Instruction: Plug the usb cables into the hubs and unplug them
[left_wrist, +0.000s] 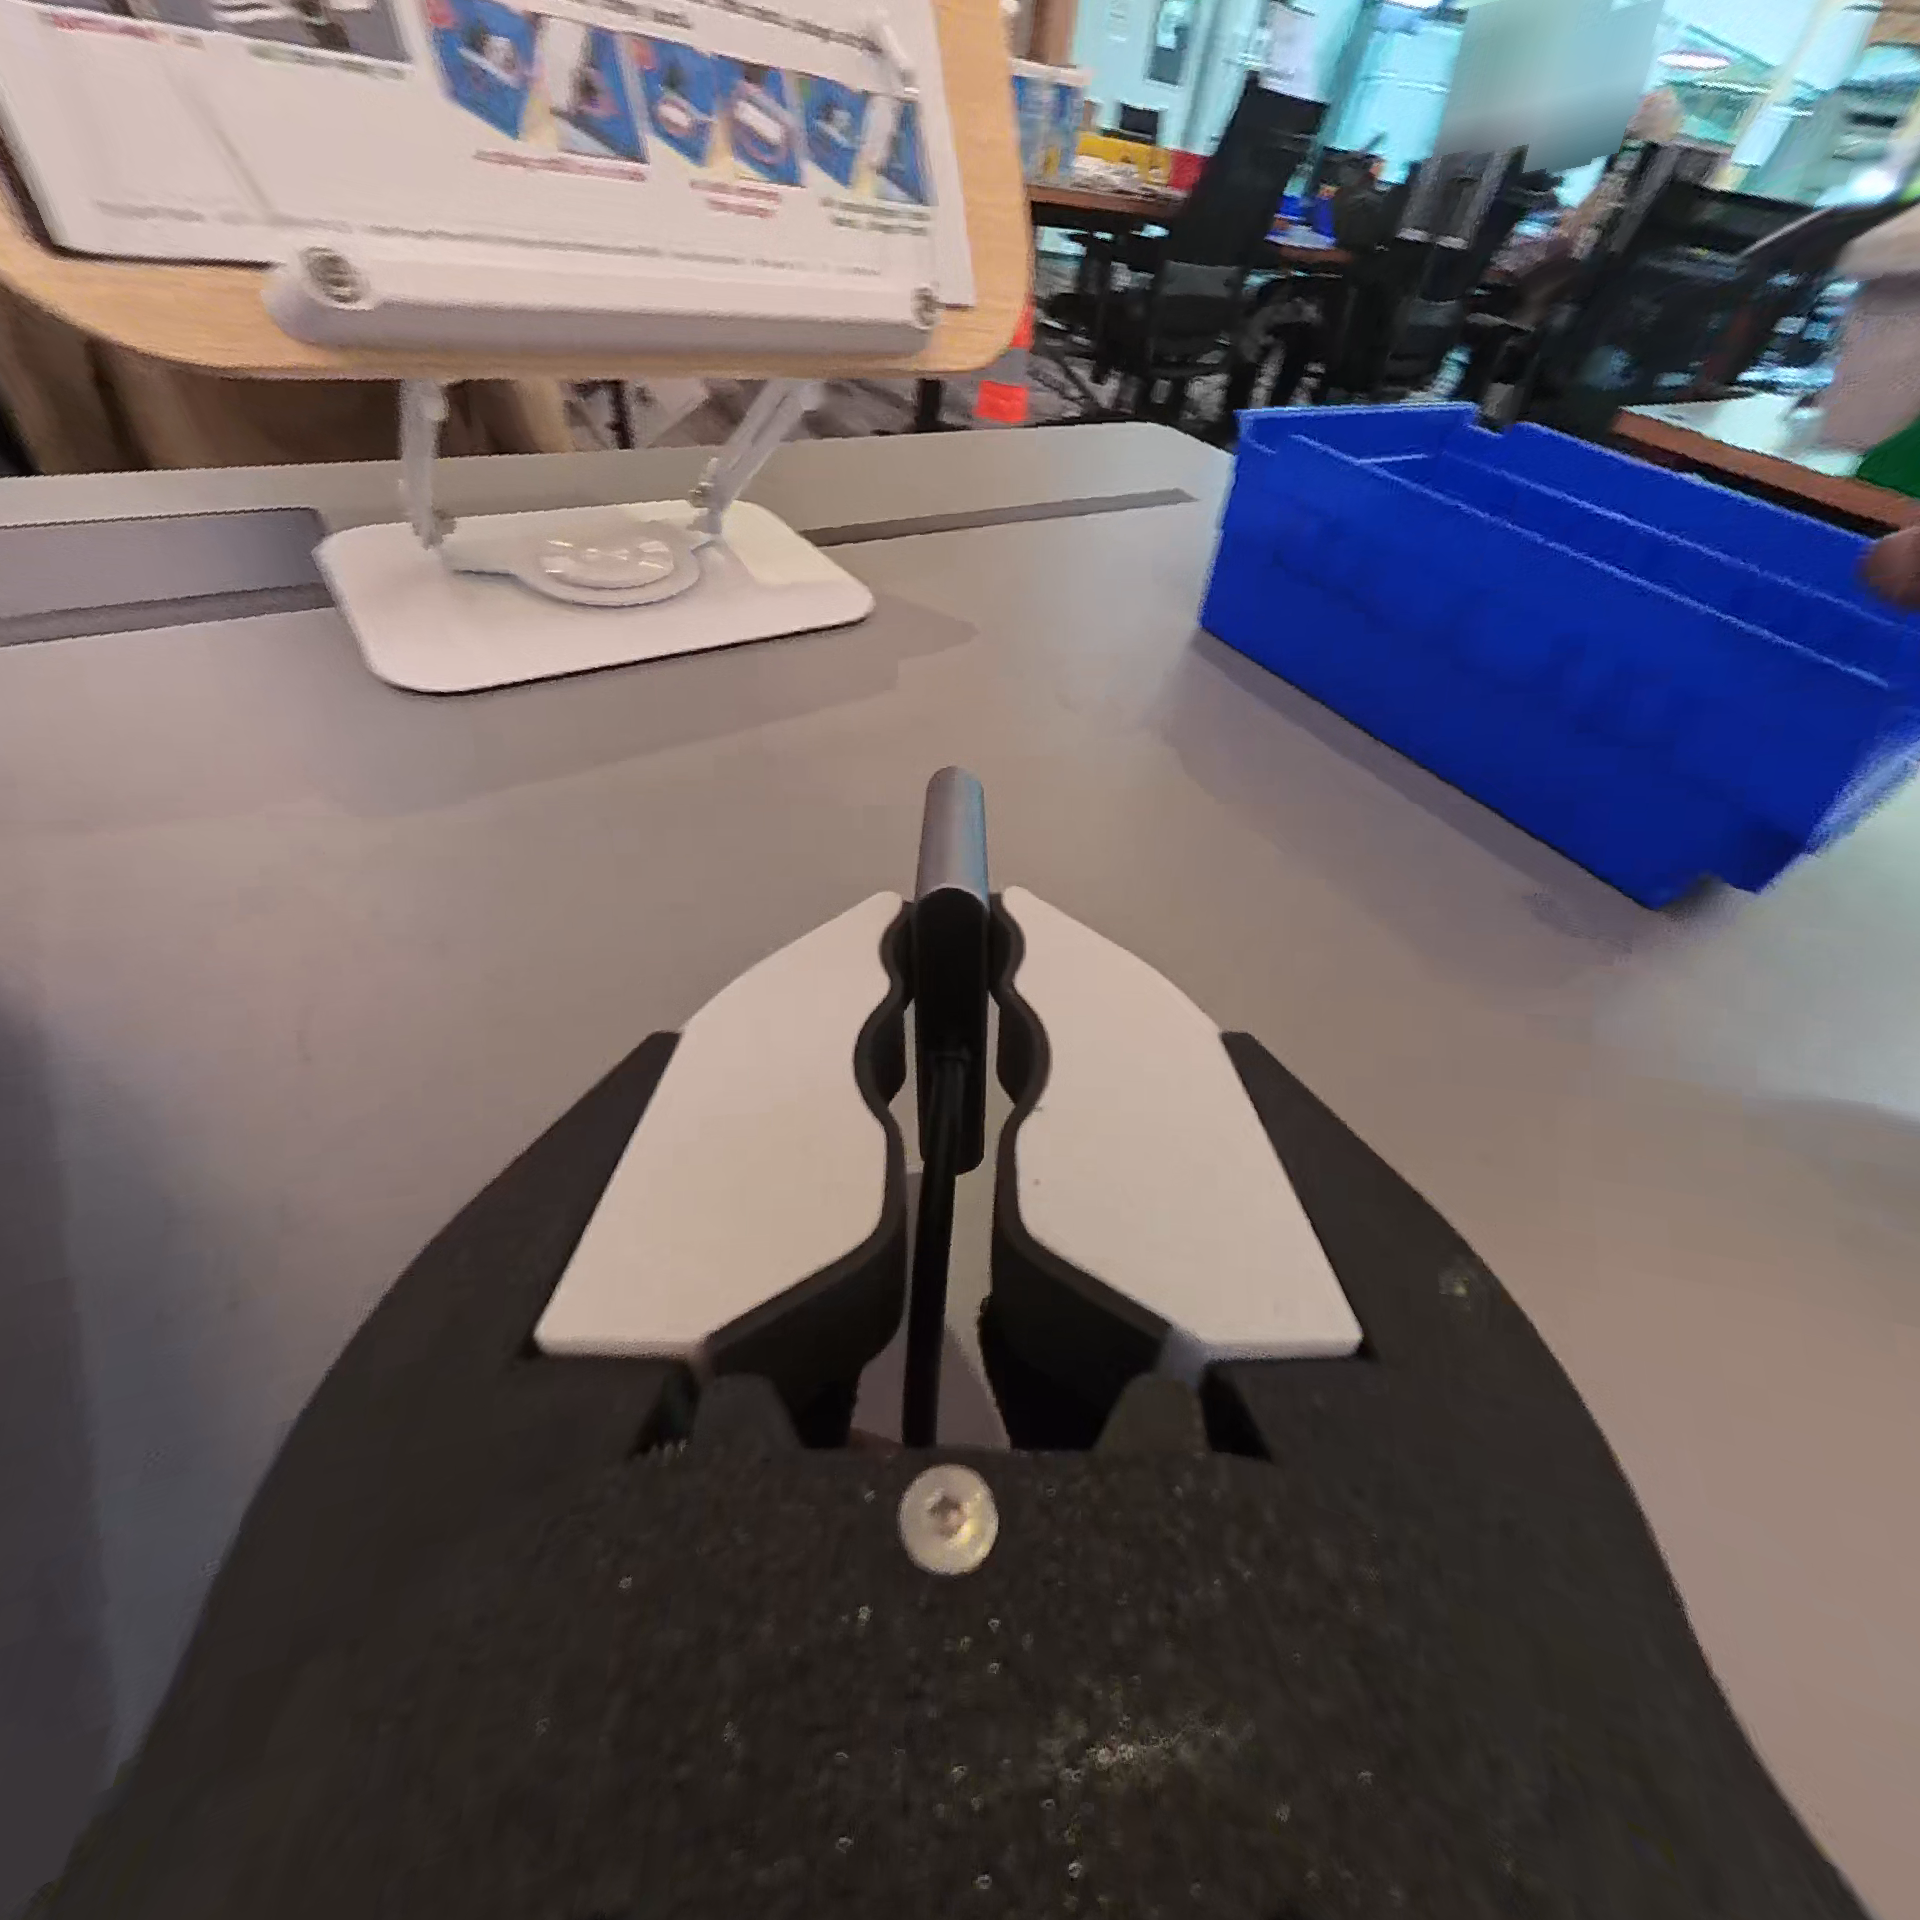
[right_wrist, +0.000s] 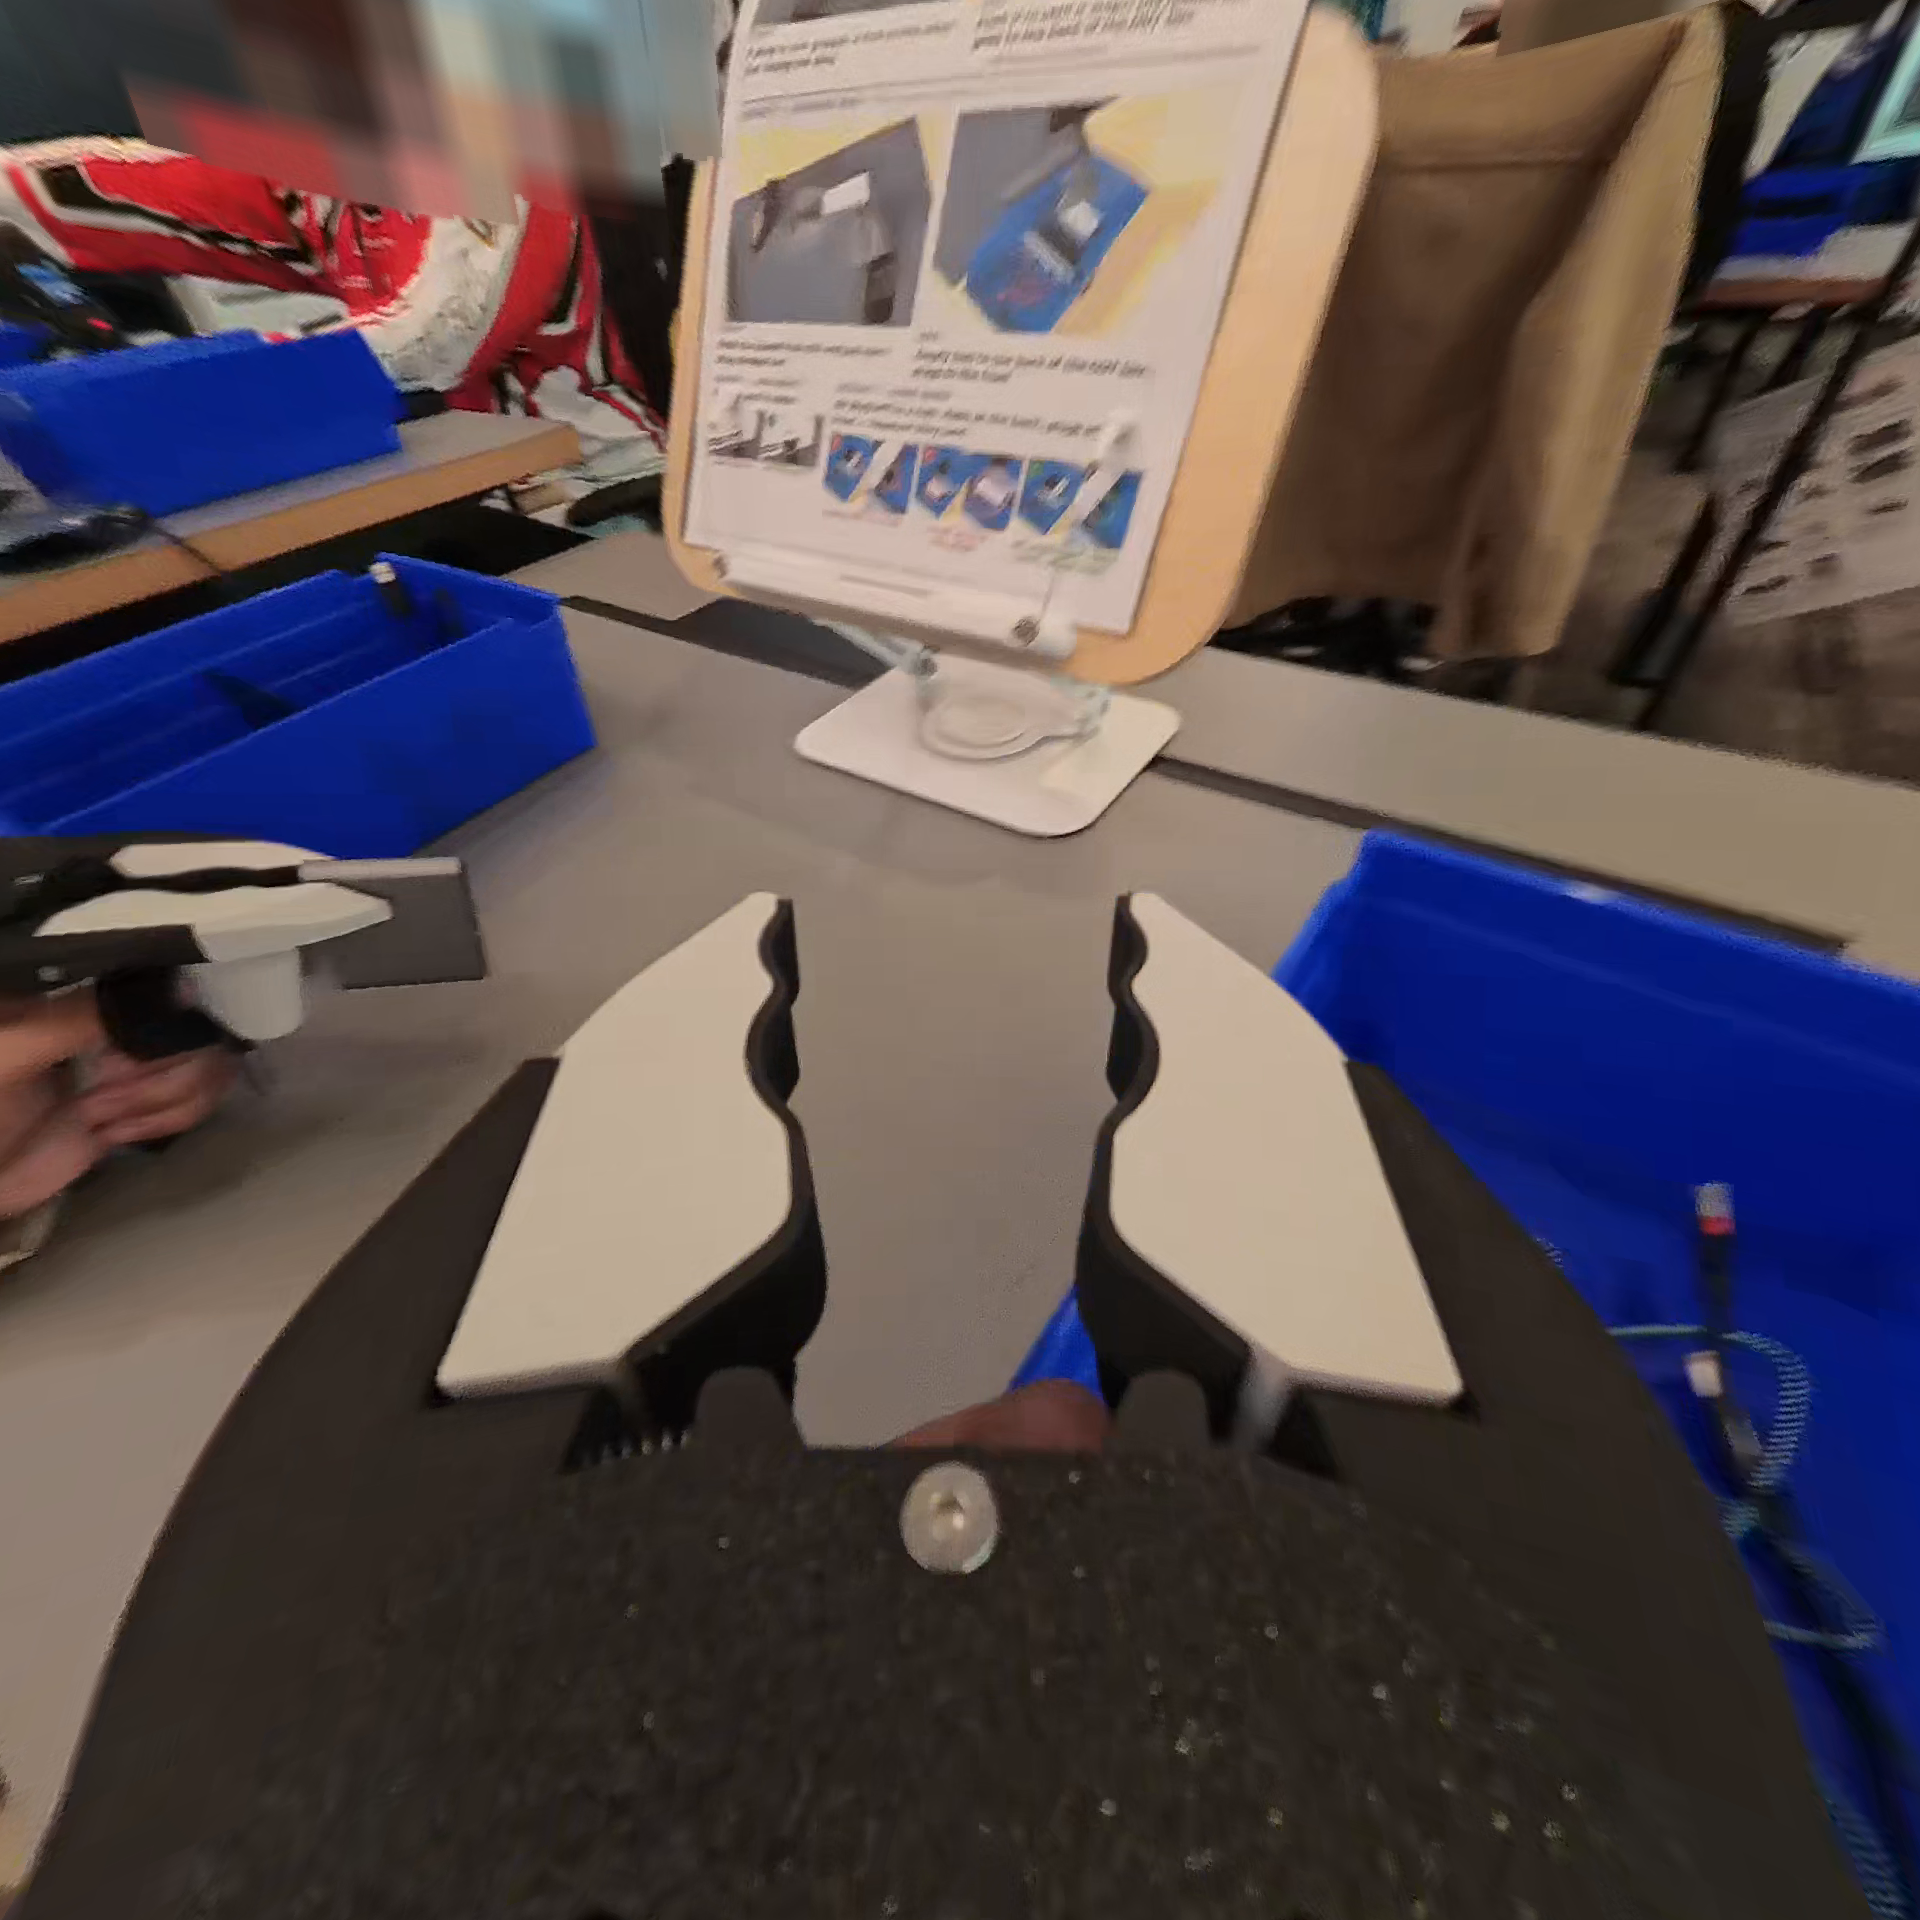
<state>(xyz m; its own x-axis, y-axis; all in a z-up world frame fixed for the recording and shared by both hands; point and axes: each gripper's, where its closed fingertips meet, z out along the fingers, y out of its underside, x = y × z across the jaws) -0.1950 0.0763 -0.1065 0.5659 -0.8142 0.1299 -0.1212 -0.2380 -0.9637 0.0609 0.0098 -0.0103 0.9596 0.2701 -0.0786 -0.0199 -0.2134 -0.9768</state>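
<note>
Your left gripper (left_wrist: 951, 914) pinched the grey USB hub (left_wrist: 951, 831); your right gripper (right_wrist: 951, 925) stood spread, blue bin (right_wrist: 1621, 1039) at 3 o'clock.

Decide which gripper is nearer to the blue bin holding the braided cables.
Right. The right gripper, jaws open, hovers right beside the blue bin holding the braided cables. The left gripper, clamped on the grey hub, is across the table.

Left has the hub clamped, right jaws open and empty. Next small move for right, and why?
Probably swing the right gripper toward the blue bin at its right and pick up a cable plug: the left gripper already grips the grey hub with nothing plugged in.
</note>
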